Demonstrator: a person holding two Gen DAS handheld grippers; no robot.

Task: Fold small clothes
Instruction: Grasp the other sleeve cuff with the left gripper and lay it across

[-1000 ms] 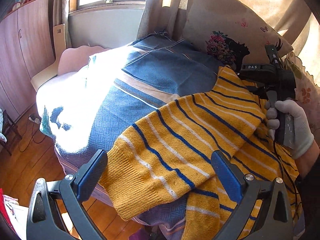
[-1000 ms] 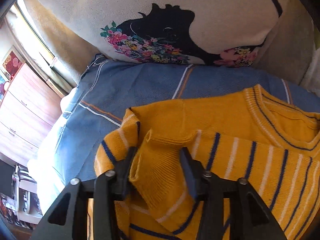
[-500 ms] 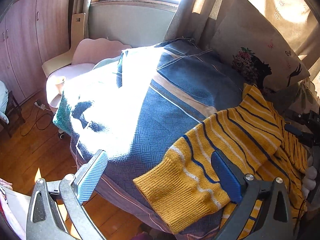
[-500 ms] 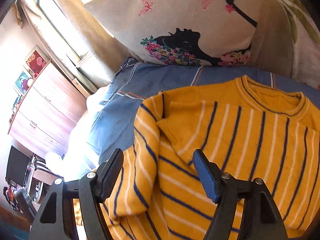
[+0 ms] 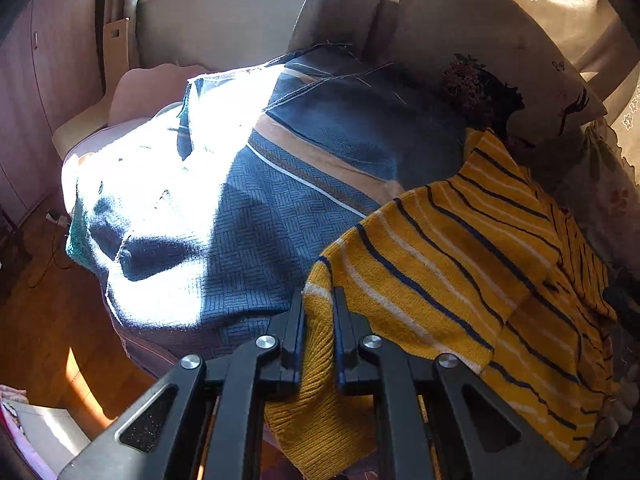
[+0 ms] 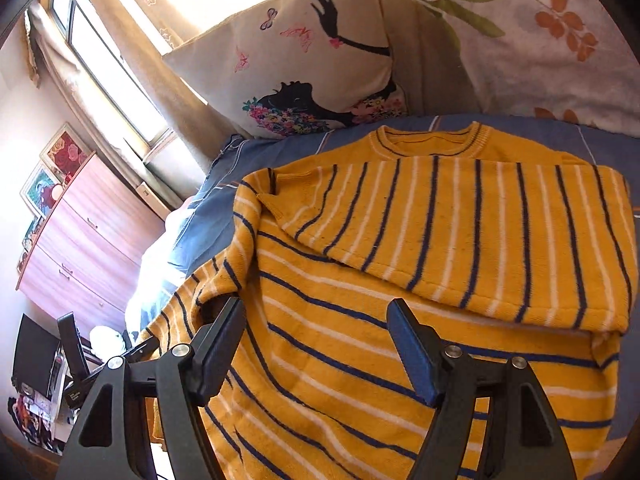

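**Left claw pinches the sweater's cuff; right claw hangs spread above it**

In the left wrist view, the left claw (image 5: 318,334) sits at the bottom centre of the frame, its two fingers pressed together on the ribbed cuff of a sleeve of the yellow striped sweater (image 5: 460,264). The sleeve runs from there toward the right of the frame, where the rest of the sweater lies on the bed's blue blanket (image 5: 256,236). Bright sun washes out the blanket in the left half of the frame.

In the right wrist view, the right claw (image 6: 316,356) is in the lower middle of the frame, its fingers spread wide with nothing between them, above the sweater (image 6: 360,360). The other sleeve (image 6: 460,236) lies folded across the chest, below the round collar at upper centre. A pillow (image 6: 304,60) printed with a dark silhouette and flowers leans at the top of the frame, just beyond the collar. A wooden dresser (image 6: 80,236) stands at the left edge.
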